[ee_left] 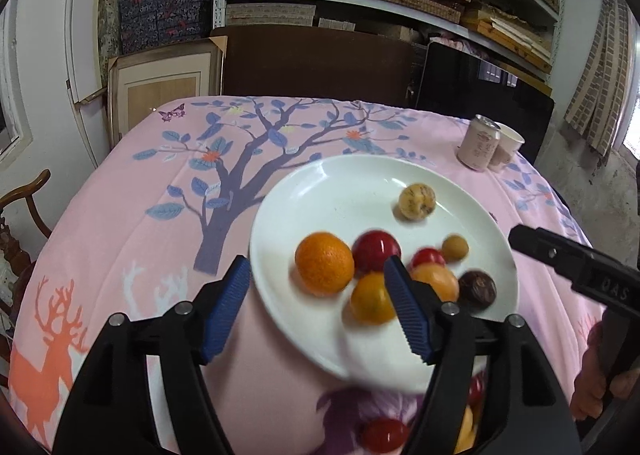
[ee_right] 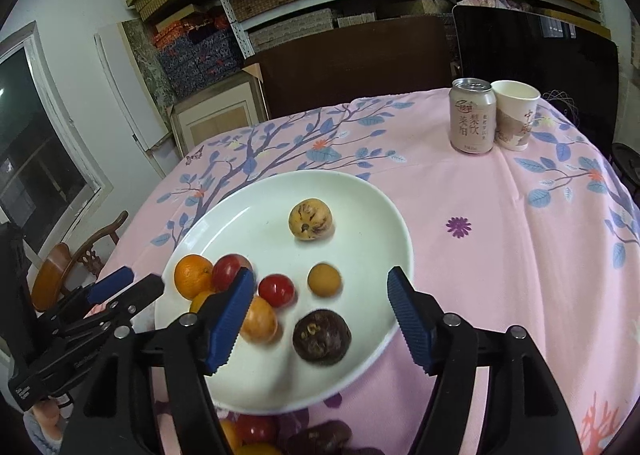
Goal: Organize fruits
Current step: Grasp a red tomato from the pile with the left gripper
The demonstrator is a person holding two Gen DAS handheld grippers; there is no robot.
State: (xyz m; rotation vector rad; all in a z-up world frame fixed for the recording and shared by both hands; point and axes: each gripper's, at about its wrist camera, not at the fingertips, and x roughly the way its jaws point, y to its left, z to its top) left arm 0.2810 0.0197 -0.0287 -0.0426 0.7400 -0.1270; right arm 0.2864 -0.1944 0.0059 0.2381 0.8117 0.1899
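Both grippers hovering open over the fruit plate

Left gripper (ee_left: 316,287) and right gripper (ee_right: 320,295) are standing with fingers spread, pinching nothing; fruits are sitting on the white plate (ee_right: 360,199): dark fruit (ee_right: 322,337) nearest, cherry tomato (ee_right: 276,290) soft and slippery, likely needing a light side pinch, orange (ee_right: 193,275) firmer, speckled yellow fruit (ee_right: 310,219) farthest, can (ee_right: 472,115) beyond

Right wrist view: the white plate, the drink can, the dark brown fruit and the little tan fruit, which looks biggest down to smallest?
1. white plate
2. drink can
3. dark brown fruit
4. little tan fruit
The can stands farther from the camera than the dark fruit, so their real order is unsure.
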